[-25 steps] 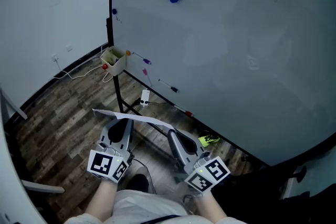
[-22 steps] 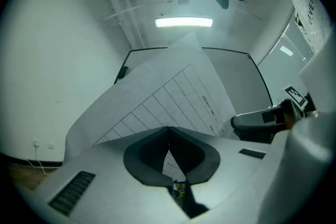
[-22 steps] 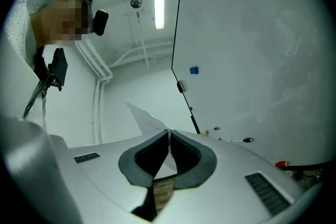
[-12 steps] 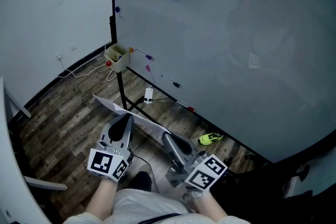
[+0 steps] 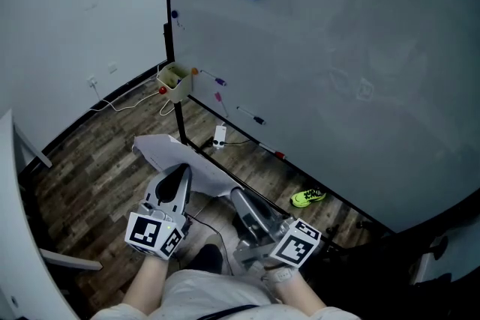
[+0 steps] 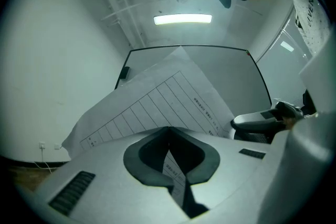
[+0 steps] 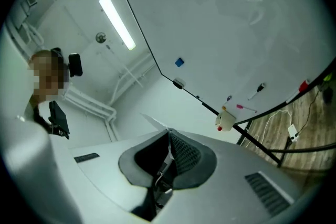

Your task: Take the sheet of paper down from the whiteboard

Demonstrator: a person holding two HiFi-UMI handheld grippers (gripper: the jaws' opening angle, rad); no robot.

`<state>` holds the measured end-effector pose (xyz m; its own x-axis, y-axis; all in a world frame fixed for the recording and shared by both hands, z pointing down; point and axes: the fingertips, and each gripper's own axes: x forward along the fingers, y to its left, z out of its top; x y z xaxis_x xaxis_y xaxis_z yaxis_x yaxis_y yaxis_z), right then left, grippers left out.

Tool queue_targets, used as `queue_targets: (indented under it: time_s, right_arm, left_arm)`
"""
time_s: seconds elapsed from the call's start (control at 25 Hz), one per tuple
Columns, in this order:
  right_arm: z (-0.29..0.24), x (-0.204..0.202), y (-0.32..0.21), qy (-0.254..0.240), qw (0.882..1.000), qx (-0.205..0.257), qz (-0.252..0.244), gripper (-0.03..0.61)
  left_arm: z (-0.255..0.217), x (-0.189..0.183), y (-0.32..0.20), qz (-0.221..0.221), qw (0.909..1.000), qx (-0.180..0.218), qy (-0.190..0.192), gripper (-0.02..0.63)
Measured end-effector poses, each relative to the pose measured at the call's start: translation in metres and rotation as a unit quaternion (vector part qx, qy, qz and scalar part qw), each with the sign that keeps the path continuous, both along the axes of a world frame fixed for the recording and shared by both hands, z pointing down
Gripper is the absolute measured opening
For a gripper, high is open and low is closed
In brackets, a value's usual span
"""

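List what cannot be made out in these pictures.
1. Print on the white sheet of paper: left gripper view, too small to read.
2. The sheet's face: right gripper view, seen only edge-on above the right gripper.
3. A small green object on the wooden floor: head view, too small to identify.

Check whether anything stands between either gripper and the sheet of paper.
Nothing visible does. The left gripper has its jaws shut on the sheet of paper, and the right gripper pinches the sheet's other edge. The sheet is clear of the whiteboard, above the floor.
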<state>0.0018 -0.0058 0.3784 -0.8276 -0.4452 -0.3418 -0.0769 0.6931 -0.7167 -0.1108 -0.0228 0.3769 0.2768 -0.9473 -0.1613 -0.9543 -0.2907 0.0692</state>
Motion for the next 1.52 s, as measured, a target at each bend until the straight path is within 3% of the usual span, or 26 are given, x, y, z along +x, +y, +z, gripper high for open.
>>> queue_targets:
  time_s: [0.12, 0.44, 0.6, 1.08, 1.52]
  right_arm:
    - [0.003, 0.002, 0.001, -0.034, 0.999, -0.032, -0.008, 0.028]
    - [0.011, 0.007, -0.003, -0.053, 0.997, -0.06, 0.002, 0.028]
    - [0.014, 0.016, -0.011, -0.048, 0.997, -0.061, 0.022, 0.028]
    - [0.047, 0.021, -0.015, -0.045, 0.989, -0.127, 0.058, 0.028]
    - [0.052, 0.023, -0.023, -0.035, 0.987, -0.129, 0.088, 0.028]
  left_arm:
    - [-0.001, -0.005, 0.005, -0.005, 1.0, 0.0, 0.001, 0.014]
    - [0.001, -0.021, 0.015, -0.021, 0.9998, -0.006, -0.001, 0.014]
    - [0.003, -0.022, 0.018, -0.021, 0.9997, -0.007, 0.0, 0.014]
    - [0.017, -0.041, 0.033, -0.037, 0.999, -0.019, 0.014, 0.014]
    - [0.025, -0.059, 0.051, -0.054, 0.9981, -0.022, 0.021, 0.014]
